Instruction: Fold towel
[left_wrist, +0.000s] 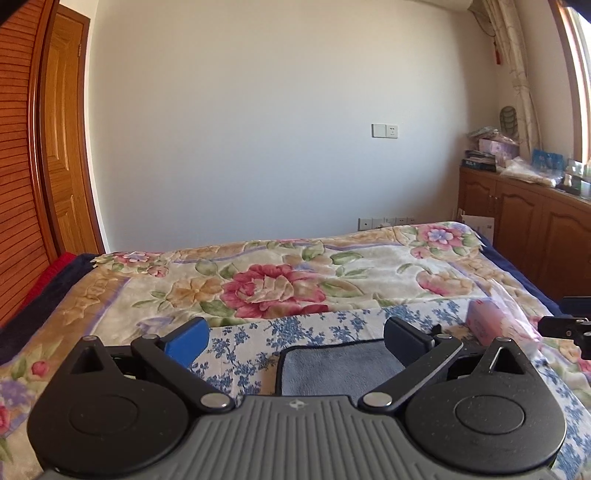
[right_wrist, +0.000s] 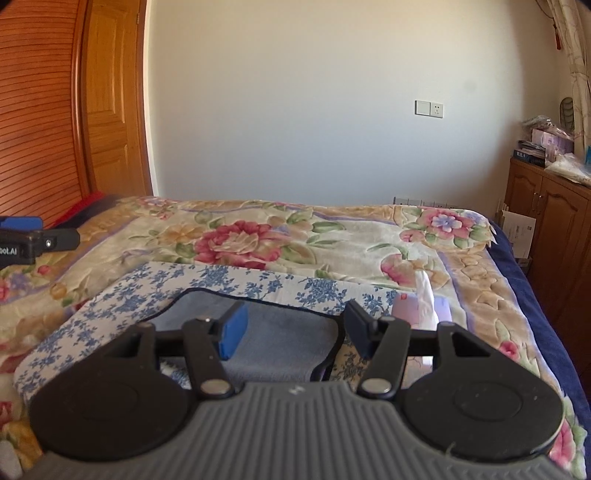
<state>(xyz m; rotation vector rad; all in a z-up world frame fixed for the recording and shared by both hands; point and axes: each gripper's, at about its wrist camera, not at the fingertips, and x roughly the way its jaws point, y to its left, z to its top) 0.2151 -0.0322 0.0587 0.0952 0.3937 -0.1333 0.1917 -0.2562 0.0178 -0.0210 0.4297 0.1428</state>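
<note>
A blue-grey towel (left_wrist: 340, 365) with a dark hem lies flat on a blue-flowered white cloth (left_wrist: 295, 328) on the bed. It also shows in the right wrist view (right_wrist: 284, 332). My left gripper (left_wrist: 295, 338) is open and empty, hovering over the towel's near left part. My right gripper (right_wrist: 295, 326) is open and empty, hovering over the towel's near right part. The right gripper's tip shows at the right edge of the left wrist view (left_wrist: 565, 325); the left gripper's tip shows at the left edge of the right wrist view (right_wrist: 37, 240).
The bed carries a flowered blanket (left_wrist: 277, 280). A pink tissue pack (right_wrist: 421, 306) lies just right of the towel. A wooden cabinet (left_wrist: 535, 229) with clutter stands right of the bed. A wooden door (left_wrist: 62, 147) is at the left.
</note>
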